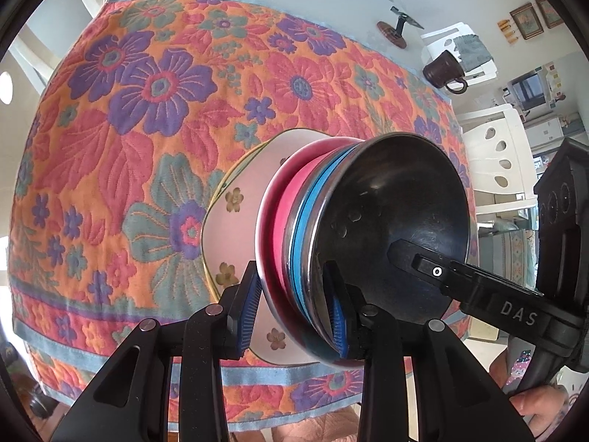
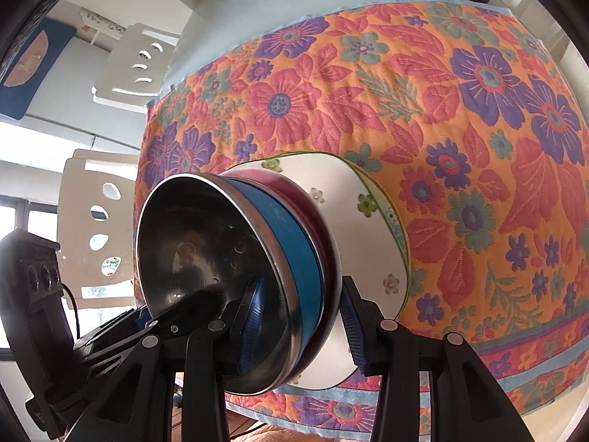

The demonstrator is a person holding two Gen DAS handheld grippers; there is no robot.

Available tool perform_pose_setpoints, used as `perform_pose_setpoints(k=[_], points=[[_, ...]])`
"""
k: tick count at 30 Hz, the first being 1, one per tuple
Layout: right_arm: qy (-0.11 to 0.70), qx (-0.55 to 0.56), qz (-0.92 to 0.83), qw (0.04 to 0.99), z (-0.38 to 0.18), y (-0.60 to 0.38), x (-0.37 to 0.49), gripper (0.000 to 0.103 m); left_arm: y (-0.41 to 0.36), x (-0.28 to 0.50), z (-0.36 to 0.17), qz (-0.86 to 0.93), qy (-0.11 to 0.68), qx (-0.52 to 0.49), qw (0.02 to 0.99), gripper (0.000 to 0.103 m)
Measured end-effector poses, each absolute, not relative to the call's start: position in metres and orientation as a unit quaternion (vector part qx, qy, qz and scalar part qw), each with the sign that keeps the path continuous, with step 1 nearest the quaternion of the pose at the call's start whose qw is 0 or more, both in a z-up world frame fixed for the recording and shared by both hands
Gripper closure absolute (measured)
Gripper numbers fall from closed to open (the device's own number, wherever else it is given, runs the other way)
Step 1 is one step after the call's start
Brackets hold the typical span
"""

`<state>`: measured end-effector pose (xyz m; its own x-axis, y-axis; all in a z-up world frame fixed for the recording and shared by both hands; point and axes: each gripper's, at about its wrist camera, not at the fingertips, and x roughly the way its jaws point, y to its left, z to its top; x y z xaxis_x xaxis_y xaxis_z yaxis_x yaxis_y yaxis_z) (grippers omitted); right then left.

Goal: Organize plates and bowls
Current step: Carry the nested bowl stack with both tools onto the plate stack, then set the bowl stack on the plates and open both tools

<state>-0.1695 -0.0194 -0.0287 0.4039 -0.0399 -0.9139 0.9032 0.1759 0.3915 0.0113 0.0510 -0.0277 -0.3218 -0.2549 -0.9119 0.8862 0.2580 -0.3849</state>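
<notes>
open tablecloth (image 1: 154, 110) beyond, mug (image 1: 443, 70) probably clear

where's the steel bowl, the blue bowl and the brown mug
steel bowl (image 1: 401, 199), left wrist view, on its dark inner wall
blue bowl (image 2: 294, 235), right wrist view, on its blue outer band just behind the steel rim
brown mug (image 1: 440, 68), left wrist view, on its side wall above the handle

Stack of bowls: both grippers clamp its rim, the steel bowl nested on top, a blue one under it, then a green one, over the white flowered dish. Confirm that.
Not quite: the bowl under the blue bowl is red, not green, as both wrist views show. The rest holds: both the left gripper and right gripper clamp the rim, the steel bowl on top, over the white flowered dish.
</notes>
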Motion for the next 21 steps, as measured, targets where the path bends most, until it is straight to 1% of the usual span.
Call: perform_pose_setpoints(k=[7, 10, 12, 13, 14, 15, 16, 17, 18, 19, 20, 21], points=[[0.389, 0.534, -0.379, 0.648, -0.022, -0.016, -0.177, 0.063, 0.050, 0.010, -0.024, -0.554, 0.593, 0.270, 0.518, 0.073], [0.393, 0.505, -0.394, 0.660, -0.002, -0.011, -0.181, 0.063, 0.054, 0.014, -0.012, -0.552, 0.586, 0.268, 0.530, 0.073], [0.412, 0.466, -0.409, 0.668, 0.014, -0.005, -0.181, 0.063, 0.057, 0.019, -0.001, -0.551, 0.577, 0.268, 0.540, 0.073], [0.420, 0.447, -0.413, 0.673, 0.021, -0.002, -0.182, 0.063, 0.060, 0.022, 0.006, -0.565, 0.571, 0.247, 0.542, 0.073], [0.426, 0.431, -0.411, 0.681, 0.028, 0.003, -0.182, 0.063, 0.066, 0.025, 0.012, -0.569, 0.576, 0.232, 0.539, 0.068], [0.434, 0.409, -0.406, 0.693, 0.037, 0.011, -0.181, 0.062, 0.072, 0.027, 0.016, -0.572, 0.580, 0.221, 0.537, 0.066], [0.440, 0.391, -0.402, 0.701, 0.041, 0.017, -0.179, 0.057, 0.077, 0.028, 0.019, -0.569, 0.577, 0.223, 0.541, 0.060], [0.446, 0.366, -0.394, 0.715, 0.045, 0.026, -0.177, 0.051, 0.082, 0.027, 0.021, -0.564, 0.570, 0.230, 0.552, 0.049], [0.452, 0.347, -0.389, 0.724, 0.046, 0.033, -0.173, 0.035, 0.089, 0.027, 0.024, -0.557, 0.555, 0.242, 0.569, 0.040], [0.466, 0.326, -0.384, 0.727, 0.044, 0.041, -0.168, 0.012, 0.093, 0.026, 0.025, -0.553, 0.541, 0.248, 0.583, 0.027], [0.480, 0.313, -0.380, 0.726, 0.040, 0.045, -0.164, 0.003, 0.098, 0.025, 0.027, -0.547, 0.523, 0.253, 0.603, 0.023], [0.486, 0.303, -0.380, 0.727, 0.036, 0.050, -0.160, 0.000, 0.100, 0.024, 0.028, -0.540, 0.507, 0.259, 0.620, 0.022]])
